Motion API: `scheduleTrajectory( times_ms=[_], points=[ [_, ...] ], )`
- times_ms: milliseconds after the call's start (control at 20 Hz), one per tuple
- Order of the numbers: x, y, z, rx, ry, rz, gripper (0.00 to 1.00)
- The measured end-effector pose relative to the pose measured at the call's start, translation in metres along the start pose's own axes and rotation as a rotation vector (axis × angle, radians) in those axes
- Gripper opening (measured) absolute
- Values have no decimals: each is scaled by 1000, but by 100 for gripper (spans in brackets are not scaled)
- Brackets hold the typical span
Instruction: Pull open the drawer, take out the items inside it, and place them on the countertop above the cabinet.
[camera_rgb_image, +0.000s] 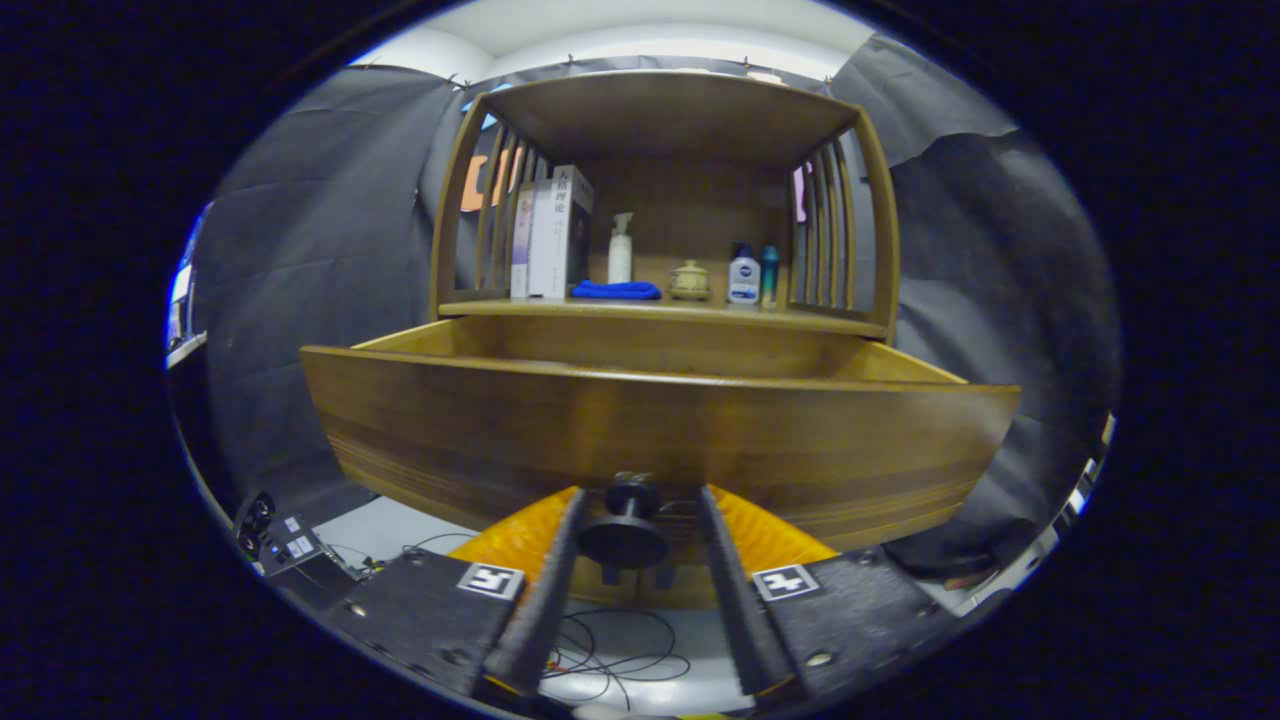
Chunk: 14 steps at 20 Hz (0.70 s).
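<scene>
1. The gripper (628, 510) is sitting low in front of a wooden cabinet, with its fingers (545, 590) spread apart on either side of the drawer's knob (626, 530).
2. The knob, a dark round one on a short stem, is lying between the fingers, and gaps are showing on both sides of it, so neither finger is pressing on it; the jaws are standing open.
3. The drawer (660, 430) is standing pulled out from the cabinet, its front panel just ahead of the fingertips and its side walls running back under the countertop (660, 312).
4. The drawer's inside is hiding behind the front panel from this low angle, so what is lying in it cannot be told.
5. On the countertop, under the upper shelf (670, 115), several things are standing in a row: upright books (550, 235) at the left, a folded blue cloth (616, 290) just beside them, a white pump bottle (620, 250) behind the cloth, a small lidded jar (689, 281) near the middle, then a white bottle (743, 275) with a blue cap and a slim teal bottle (769, 272) touching or nearly touching it.
6. Slatted wooden sides (835, 225) are framing the countertop left and right.
7. Below the drawer, black cables (620, 645) are lying looped on the pale floor between the fingers, and a small control box (280, 540) is sitting off to the left.
</scene>
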<state>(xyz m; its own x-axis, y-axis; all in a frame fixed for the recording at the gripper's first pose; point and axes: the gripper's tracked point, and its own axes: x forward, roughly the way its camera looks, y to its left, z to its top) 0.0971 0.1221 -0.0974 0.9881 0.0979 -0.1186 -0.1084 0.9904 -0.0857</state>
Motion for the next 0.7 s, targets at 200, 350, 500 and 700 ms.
scheduleTrajectory(
  times_ms=[200, 350, 500, 700],
  points=[
    [-16, -22, 27, 34, -54, -35, 100],
    [-29, -39, 64, 54, -110, -41, 100],
    [-44, -64, 104, 73, -148, -43, 100],
    [-32, -67, 171, 95, -168, -7, 100]
  ],
)
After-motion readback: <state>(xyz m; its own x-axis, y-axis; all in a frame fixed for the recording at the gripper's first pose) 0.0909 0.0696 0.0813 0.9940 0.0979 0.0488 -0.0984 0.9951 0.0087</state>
